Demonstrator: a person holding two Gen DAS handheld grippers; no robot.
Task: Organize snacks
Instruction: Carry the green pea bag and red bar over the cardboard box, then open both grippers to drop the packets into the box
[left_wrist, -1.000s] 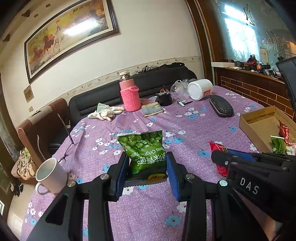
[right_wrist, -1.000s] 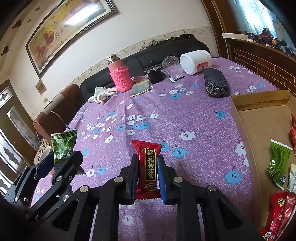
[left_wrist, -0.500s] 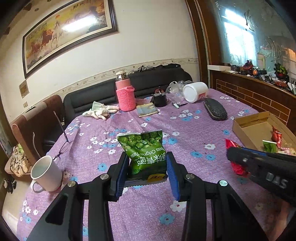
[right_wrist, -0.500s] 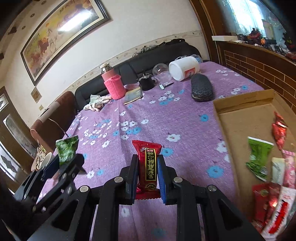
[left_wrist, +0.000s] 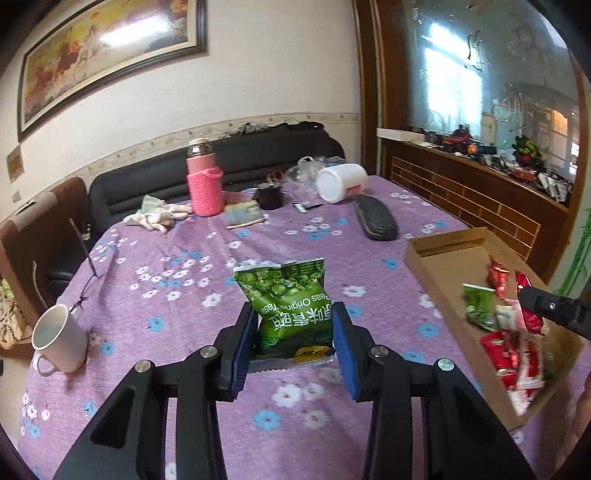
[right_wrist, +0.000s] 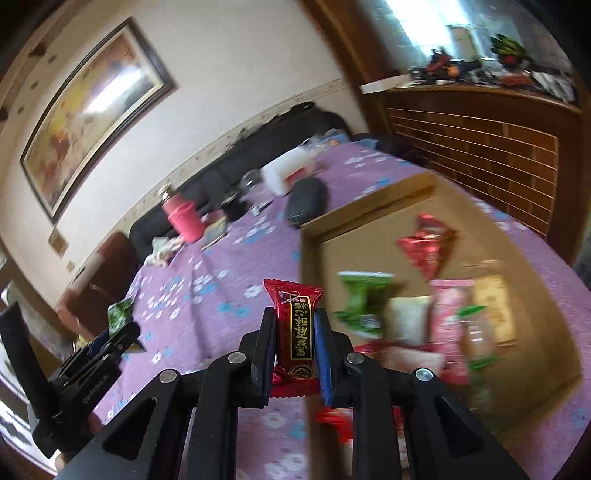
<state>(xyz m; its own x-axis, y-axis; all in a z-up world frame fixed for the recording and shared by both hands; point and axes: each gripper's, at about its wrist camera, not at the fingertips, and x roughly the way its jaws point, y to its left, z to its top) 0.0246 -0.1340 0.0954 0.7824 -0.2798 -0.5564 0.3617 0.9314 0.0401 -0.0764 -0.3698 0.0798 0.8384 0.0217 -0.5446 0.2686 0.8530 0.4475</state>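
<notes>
Counter (left_wrist: 192, 373): covered by a purple floral cloth.

Box (left_wrist: 439, 254): open cardboard, at the counter's right edge. Holds a pile of red, green and pink packets (left_wrist: 513, 354); individual ones are blurred in the right wrist view.

Bottle (left_wrist: 204, 181): pink, knitted sleeve, upright near the far edge, with a cloth (left_wrist: 157, 216) just left of it. White jar (left_wrist: 341, 181) lies on its side further right along the far edge; a dark case (left_wrist: 375, 221) lies in front of it.

Mug (left_wrist: 59, 338): white, upright, near the left edge. Glasses (left_wrist: 85, 284) lie just behind it.

Left gripper (left_wrist: 293, 347): closed on the green pea bag (left_wrist: 288, 306), pads against both sides, print upside down. The bag is held above the counter's middle, left of the box.

Right gripper (right_wrist: 294, 350): clamped on the red bar (right_wrist: 295, 325), which stands upright between the pads. It is at the box's near left wall (right_wrist: 308, 266), tilted view, with the packets just to its right. Whether the bar is past the wall cannot be told.
</notes>
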